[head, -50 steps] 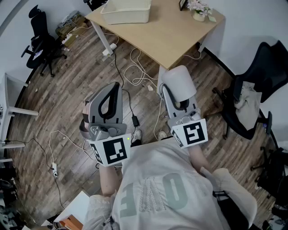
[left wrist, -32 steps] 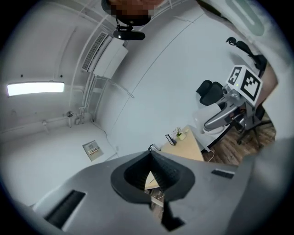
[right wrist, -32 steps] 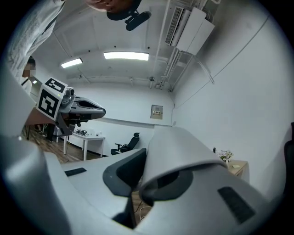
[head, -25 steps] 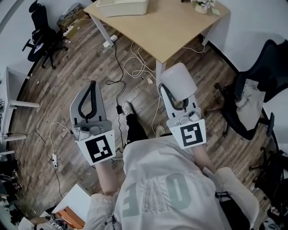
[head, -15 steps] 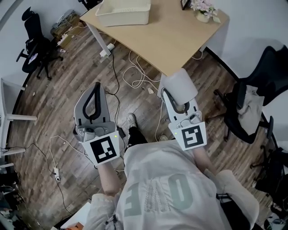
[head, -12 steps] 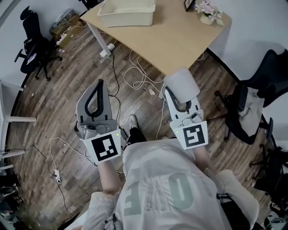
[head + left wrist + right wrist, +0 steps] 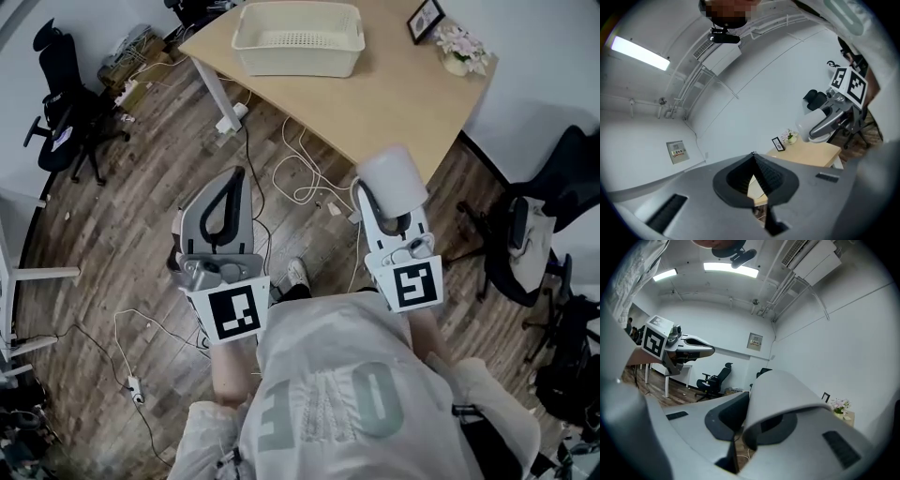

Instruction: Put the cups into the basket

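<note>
A cream plastic basket [image 7: 298, 37] stands at the far end of the wooden table [image 7: 394, 89]; nothing shows inside it. My right gripper [image 7: 387, 192] is shut on a white cup [image 7: 394, 180], held in the air over the floor just short of the table's near corner. In the right gripper view the cup [image 7: 780, 394] fills the space between the jaws. My left gripper [image 7: 228, 183] hangs over the wood floor to the left, shut with nothing in it; its jaws meet at the tip [image 7: 753, 155].
A picture frame [image 7: 427, 17] and a small flower pot [image 7: 461, 49] stand at the table's right end. Cables [image 7: 305, 178] trail over the floor under the table. Black office chairs stand at the left [image 7: 61, 94] and right [image 7: 548, 206].
The table and basket have come further into view and nearer. The left gripper has swung back in toward the middle. The right gripper has kept the cup.
</note>
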`<state>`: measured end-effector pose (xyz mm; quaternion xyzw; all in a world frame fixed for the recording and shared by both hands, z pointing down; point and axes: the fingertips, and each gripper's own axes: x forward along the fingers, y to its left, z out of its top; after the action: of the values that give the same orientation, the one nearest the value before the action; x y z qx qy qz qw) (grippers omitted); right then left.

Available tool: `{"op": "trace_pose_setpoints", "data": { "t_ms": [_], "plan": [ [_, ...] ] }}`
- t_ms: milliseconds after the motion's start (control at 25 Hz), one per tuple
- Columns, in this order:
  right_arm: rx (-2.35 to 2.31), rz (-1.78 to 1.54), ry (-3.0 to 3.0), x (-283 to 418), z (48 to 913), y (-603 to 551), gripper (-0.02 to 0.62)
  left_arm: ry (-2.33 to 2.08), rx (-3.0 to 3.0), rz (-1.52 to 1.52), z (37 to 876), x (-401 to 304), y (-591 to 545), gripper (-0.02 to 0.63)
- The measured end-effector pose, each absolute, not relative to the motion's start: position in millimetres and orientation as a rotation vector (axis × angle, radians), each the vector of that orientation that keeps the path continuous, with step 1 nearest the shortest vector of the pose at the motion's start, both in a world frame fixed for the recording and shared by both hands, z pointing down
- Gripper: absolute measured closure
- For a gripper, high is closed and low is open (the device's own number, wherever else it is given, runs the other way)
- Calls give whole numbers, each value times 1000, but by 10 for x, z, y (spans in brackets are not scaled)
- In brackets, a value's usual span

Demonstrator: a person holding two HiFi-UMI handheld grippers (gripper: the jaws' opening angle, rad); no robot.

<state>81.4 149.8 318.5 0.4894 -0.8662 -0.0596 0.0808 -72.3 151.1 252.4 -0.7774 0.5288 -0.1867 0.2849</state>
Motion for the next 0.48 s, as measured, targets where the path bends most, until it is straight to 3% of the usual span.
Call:
{"op": "trace_pose_setpoints", "data": {
  "t_ms": [280,480],
  "plan": [
    [1491,-255,-2545,323,3182,1174,558,1329,-2128,-431,2467,-1036,1205,600],
    [1544,-197,-2561,346,3148,976,558,1328,-2131,-411,2465,-1084,980,600]
  ]
}}
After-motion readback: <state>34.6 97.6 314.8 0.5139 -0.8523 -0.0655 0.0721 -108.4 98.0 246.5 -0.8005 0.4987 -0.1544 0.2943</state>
